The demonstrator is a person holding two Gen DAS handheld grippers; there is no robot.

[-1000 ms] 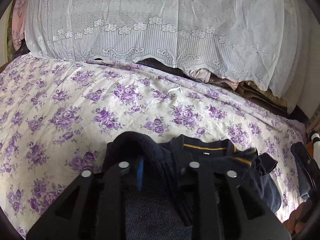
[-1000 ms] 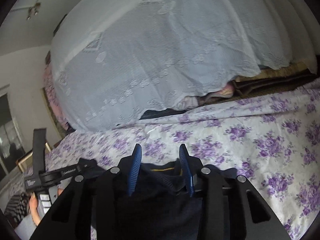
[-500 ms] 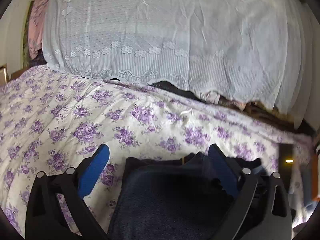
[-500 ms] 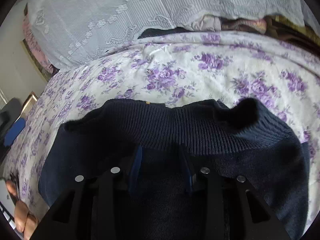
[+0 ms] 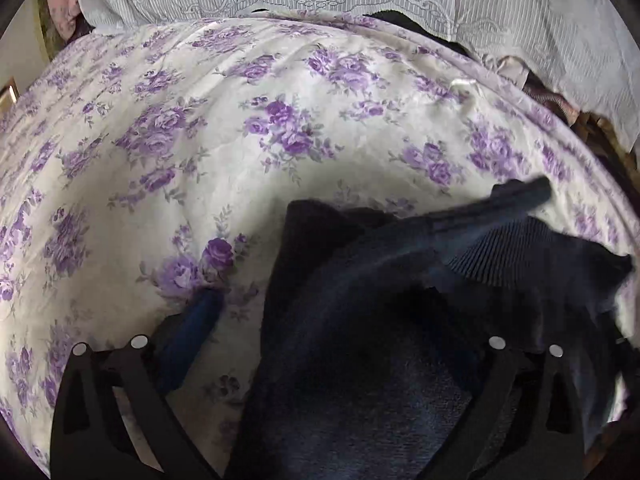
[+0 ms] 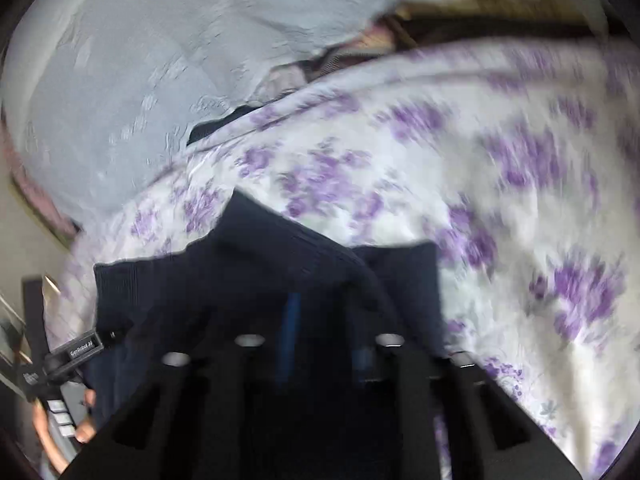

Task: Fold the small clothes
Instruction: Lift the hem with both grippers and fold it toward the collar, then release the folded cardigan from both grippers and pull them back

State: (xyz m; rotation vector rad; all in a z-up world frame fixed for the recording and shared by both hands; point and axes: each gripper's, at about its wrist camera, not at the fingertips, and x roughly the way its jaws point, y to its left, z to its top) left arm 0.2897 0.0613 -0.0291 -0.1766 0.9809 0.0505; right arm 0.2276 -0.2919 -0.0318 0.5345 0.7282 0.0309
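Left gripper [image 5: 320, 320] spread wide over dark navy knit garment [image 5: 360, 340] on purple-floral bedsheet [image 5: 200, 140]; right gripper [image 6: 328, 332], jaws just closed, pinches garment.

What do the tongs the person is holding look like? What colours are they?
Both tongs are black plastic with triangle-shaped holes cut in the arms and round silver screw heads on top. The fingers have blue pads on the inside. In the right wrist view, the left tongs show at the side: a black body with small white lettering and little pale buttons. No sleeve shows.
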